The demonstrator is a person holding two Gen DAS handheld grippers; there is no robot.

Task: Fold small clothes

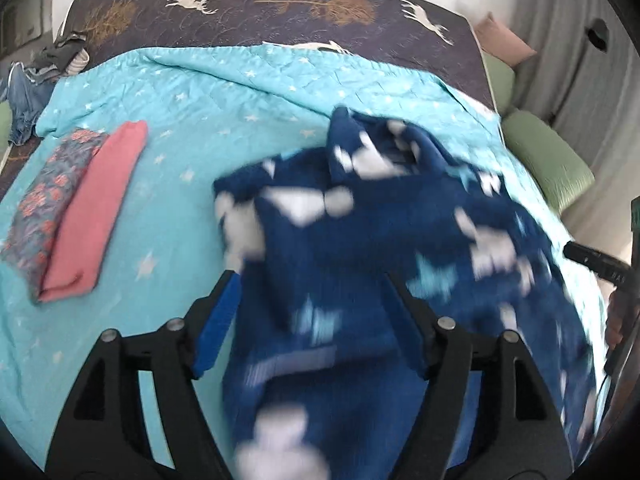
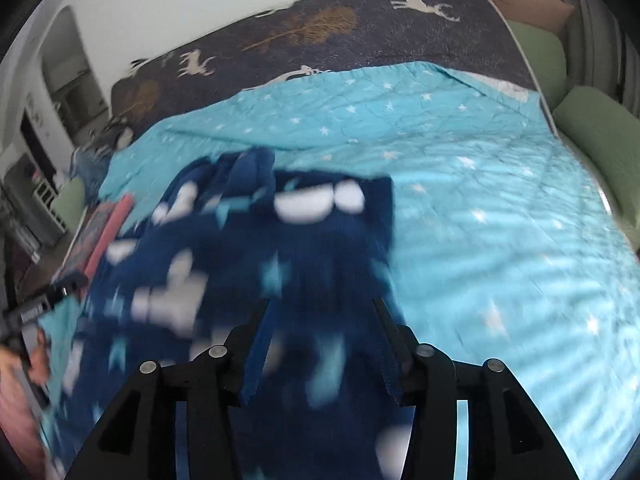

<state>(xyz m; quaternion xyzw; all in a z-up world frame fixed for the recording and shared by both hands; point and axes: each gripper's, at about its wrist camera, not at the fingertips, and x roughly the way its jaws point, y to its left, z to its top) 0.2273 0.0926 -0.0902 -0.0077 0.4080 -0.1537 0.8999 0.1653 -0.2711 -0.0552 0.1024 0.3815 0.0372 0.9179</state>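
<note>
My left hand-held gripper [image 1: 310, 300] has its jaws spread, and the navy garment [image 1: 360, 264] with white and pale blue shapes lies between and under them; its cloth runs up through the gap, but the blue pads do not seem to press on it, so I read this one as open. My right hand-held gripper [image 2: 320, 320] stands with its jaws apart too, narrower than the left, and the same garment [image 2: 248, 264] fills the space between its fingers; the cloth is blurred there and I cannot tell whether the pads pinch it or merely flank it. Both grippers point down and forward over the bed, side by side, each showing at the edge of the other's view along with part of my hand. The garment lies rumpled on the turquoise quilt [image 1: 208, 120] with white stars, bunched higher at its far end. To the left of it, well apart, a folded pink piece [image 1: 100, 208] lies on the quilt, touching a folded floral piece [image 1: 48, 208] on its outer side. Beyond the quilt, a dark cover [image 1: 260, 12] with deer and trees spreads over the far end of the bed. A heap of clothes [image 1: 44, 68] sits at the far left corner, and green cushions [image 1: 548, 160] line the right side.
</note>
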